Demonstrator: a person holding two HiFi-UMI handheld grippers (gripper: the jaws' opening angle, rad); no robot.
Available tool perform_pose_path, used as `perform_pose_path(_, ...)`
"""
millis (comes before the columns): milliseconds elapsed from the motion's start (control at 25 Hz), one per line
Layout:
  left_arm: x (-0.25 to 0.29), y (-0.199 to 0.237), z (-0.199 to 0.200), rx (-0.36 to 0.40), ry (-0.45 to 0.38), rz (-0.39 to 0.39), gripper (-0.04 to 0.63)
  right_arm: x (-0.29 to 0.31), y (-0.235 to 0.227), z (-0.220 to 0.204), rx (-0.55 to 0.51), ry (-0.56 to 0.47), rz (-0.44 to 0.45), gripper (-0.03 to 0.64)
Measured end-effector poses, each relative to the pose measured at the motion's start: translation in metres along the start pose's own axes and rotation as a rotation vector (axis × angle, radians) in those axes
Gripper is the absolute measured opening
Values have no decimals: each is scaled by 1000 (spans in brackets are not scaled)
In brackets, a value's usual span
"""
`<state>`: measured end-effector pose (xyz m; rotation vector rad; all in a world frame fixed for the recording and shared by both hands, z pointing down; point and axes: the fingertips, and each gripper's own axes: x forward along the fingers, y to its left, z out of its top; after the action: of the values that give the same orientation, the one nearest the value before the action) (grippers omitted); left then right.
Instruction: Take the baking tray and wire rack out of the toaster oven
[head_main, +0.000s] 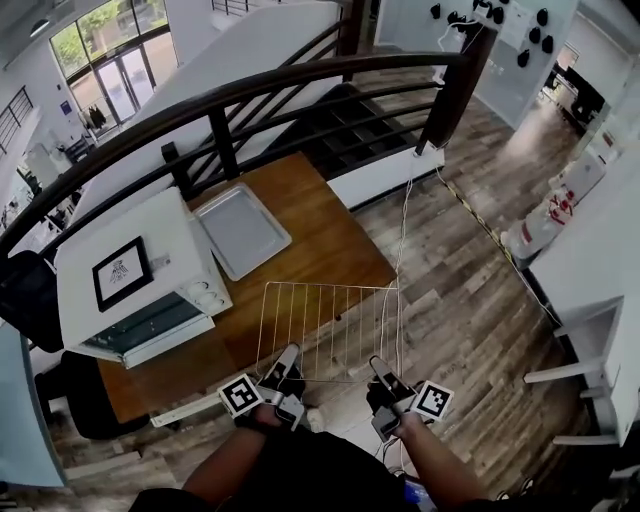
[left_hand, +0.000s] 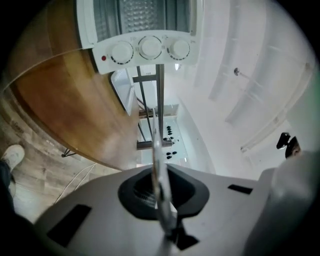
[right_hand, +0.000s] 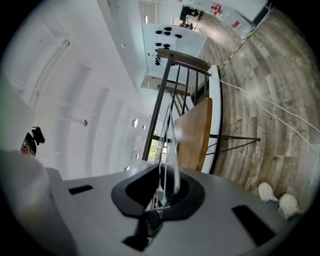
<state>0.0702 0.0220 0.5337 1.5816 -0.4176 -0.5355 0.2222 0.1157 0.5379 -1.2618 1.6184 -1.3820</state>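
A: Out past the desk's (head_main: 330, 245) near edge, the wire rack (head_main: 325, 325) hangs in the air. The left claw (head_main: 289, 354) and right claw (head_main: 379, 366) are both clamped tight on its near rim.
B: And the baking tray (head_main: 242, 230)?
A: Lying flat on the desk, just beside the toaster oven (head_main: 135, 270). The oven's door is open.

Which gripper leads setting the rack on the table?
Probably left. Left gripper and right gripper are shut on the rack's near edge, but the left side is over the table by the tray; the right hangs over floor.
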Motion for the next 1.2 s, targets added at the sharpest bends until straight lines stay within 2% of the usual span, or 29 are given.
perform_pose_path(160,22,4,19,-30,7,6,9,24,2,18,-36,1,-28,8)
perform_pose_path(320,44,16,39,-29,7,11,9,52,-3,37,-73,22,-55,11)
perform_pose_path(520,66,25,48,-64,-23,5,9,78,-15,57,-48,49,-64,11)
perform_pose_path(640,72,36,49,-66,-49,35,9,90,-28,69,-52,105,-76,11)
perform_pose_path(960,89,72,47,-63,-230,139,9,131,-62,104,-13,315,-97,11)
perform_pose_path(1200,90,94,46,-76,-338,196,9,155,-83,110,27,448,-113,12)
